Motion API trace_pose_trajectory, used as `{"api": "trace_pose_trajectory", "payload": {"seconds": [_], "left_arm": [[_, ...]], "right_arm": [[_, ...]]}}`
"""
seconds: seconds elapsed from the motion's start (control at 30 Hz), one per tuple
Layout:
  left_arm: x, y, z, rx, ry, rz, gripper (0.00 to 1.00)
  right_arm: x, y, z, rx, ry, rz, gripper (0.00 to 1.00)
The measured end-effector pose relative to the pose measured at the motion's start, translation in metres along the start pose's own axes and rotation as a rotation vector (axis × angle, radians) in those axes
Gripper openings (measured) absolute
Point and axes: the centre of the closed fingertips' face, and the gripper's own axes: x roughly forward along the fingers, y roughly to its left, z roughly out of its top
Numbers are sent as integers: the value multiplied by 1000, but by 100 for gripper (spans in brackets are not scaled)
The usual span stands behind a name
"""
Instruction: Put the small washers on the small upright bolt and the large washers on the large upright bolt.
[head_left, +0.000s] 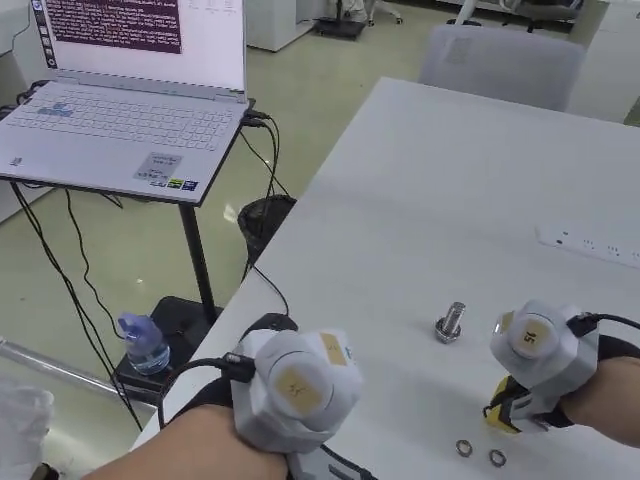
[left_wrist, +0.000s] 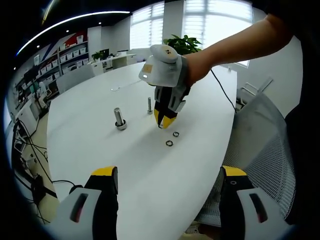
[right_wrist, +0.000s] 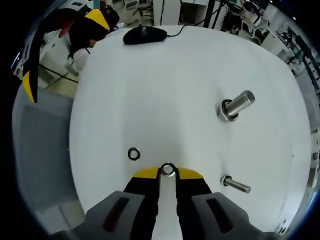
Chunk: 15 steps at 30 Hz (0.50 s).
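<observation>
Though tiny, seemingly steel ring-shaped washer (right_wrist: 168, 170)

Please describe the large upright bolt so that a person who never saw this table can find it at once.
On the white table, two bolts stand upright close to the right gripper. The large bolt is the thicker one, on a wide round base, unlike the thin small bolt beside it.
</observation>
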Motion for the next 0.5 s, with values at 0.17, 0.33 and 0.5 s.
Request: {"api": "trace_pose_trajectory", "payload": {"seconds": [0.17,0.33,0.5], "left_arm": [[5,-2,1,3,5,-11,84],[8,-4,3,11,14,-16,84],[10,-4,4,9,16,-18,83]], "right_arm": [[-12,-8,-18,33,1,-15,12],[-25,-17,-33,65,3,-30,12],[-37,-26,-42,92,5,-38,12]]}}
